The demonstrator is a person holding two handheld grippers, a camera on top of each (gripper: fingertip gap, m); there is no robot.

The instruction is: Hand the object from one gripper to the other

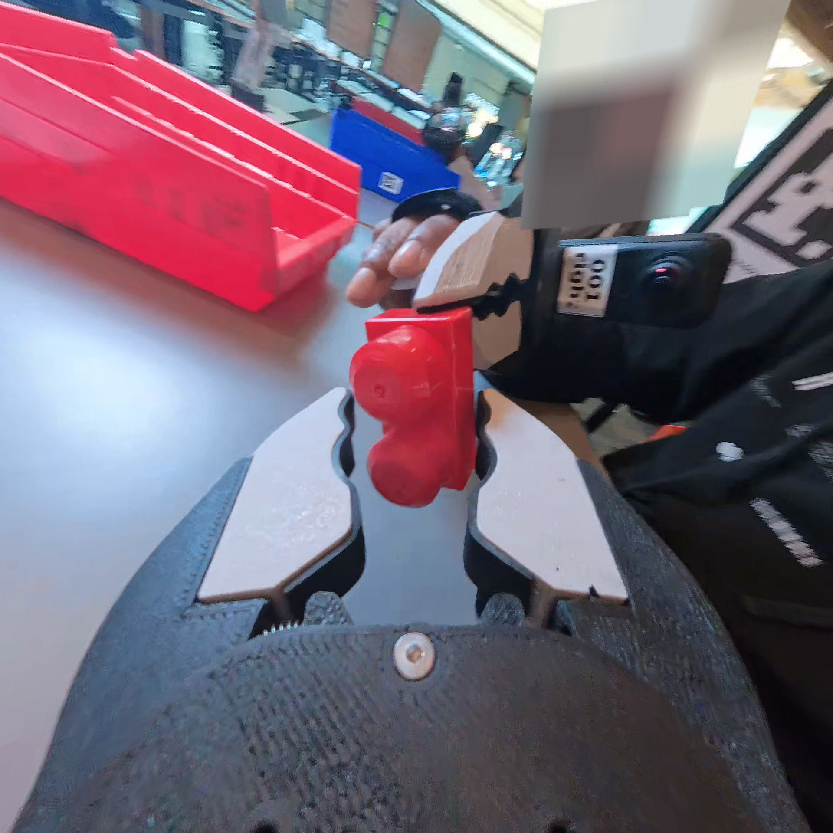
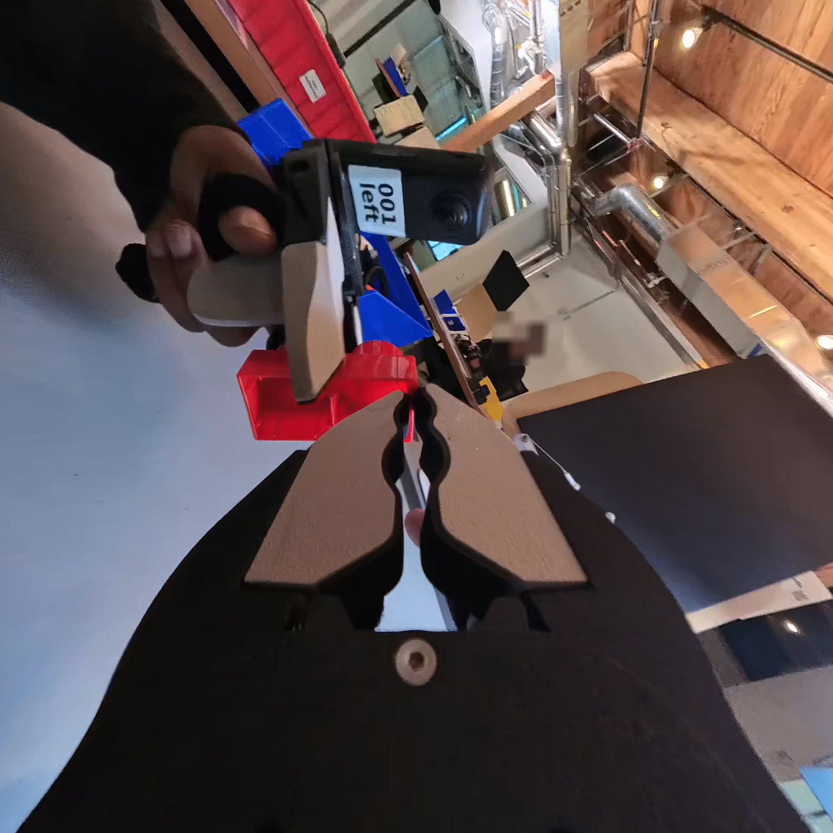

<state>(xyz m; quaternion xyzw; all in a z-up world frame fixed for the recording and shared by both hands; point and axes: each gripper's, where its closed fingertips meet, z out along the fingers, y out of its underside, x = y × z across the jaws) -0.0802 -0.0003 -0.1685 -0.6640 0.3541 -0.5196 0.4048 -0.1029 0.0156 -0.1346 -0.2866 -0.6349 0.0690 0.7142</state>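
Note:
A red plastic piece (image 1: 405,383) with two rounded knobs on a flat block is held in the air above the table. My left gripper (image 1: 414,405) has one fingertip against each side of it and looks shut on it. The right gripper's finger (image 1: 464,266) meets the piece's top edge. In the right wrist view my right gripper (image 2: 412,405) is nearly closed on a thin red edge of the piece (image 2: 279,405). The left gripper's finger (image 2: 311,333) lies across its face there, and the second finger is hidden behind.
Long red bins (image 1: 157,180) lie on the grey table (image 1: 112,405) at the left, with a blue bin (image 1: 383,153) behind them. A person's hand (image 1: 396,252) holds the right gripper. A black panel (image 2: 676,473) is to the right. Only a small space, under 4 cm, lies between the two pairs of fingers.

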